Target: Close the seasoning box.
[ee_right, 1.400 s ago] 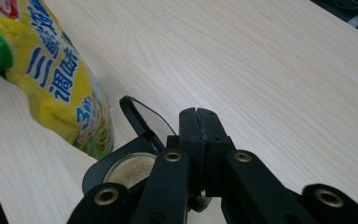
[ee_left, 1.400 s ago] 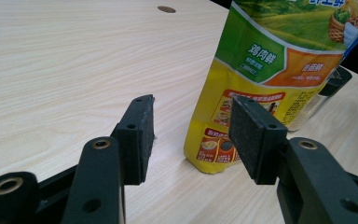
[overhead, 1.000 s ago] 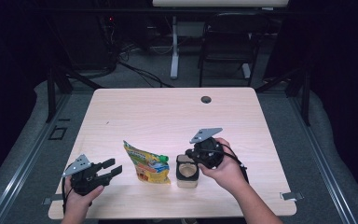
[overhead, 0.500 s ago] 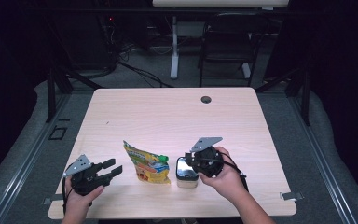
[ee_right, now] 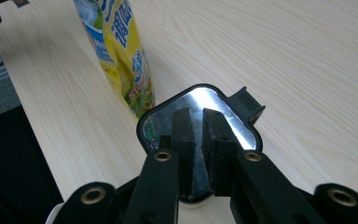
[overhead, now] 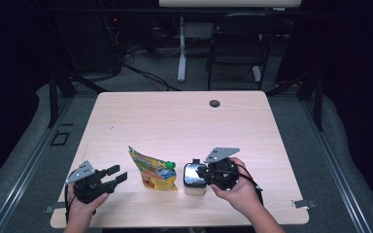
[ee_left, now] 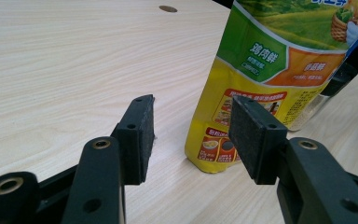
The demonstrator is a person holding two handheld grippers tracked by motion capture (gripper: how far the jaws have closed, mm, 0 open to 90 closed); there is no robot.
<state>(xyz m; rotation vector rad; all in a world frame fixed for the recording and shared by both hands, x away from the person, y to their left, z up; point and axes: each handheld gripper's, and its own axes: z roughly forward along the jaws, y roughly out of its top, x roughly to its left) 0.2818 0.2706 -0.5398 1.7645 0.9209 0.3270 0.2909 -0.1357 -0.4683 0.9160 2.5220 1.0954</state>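
The pale wooden counter (overhead: 175, 116) carries two things near its front edge. The larger is a yellow-green pouch (overhead: 154, 171) standing upright, long axis vertical, its green cap (overhead: 171, 165) toward the jar. Just beside it, on the person's right, stands a small jar (overhead: 194, 177) with a shiny, black-rimmed lid (ee_right: 200, 126), lid facing up and its tab (ee_right: 247, 103) pointing away from the pouch. The right claw (overhead: 200, 173) hangs directly over that lid, pads nearly pressed together, gripping nothing that I can tell. The left claw (overhead: 114, 175), spread wide, points at the pouch, well short of it. The right hand is clearly nearer the jar.
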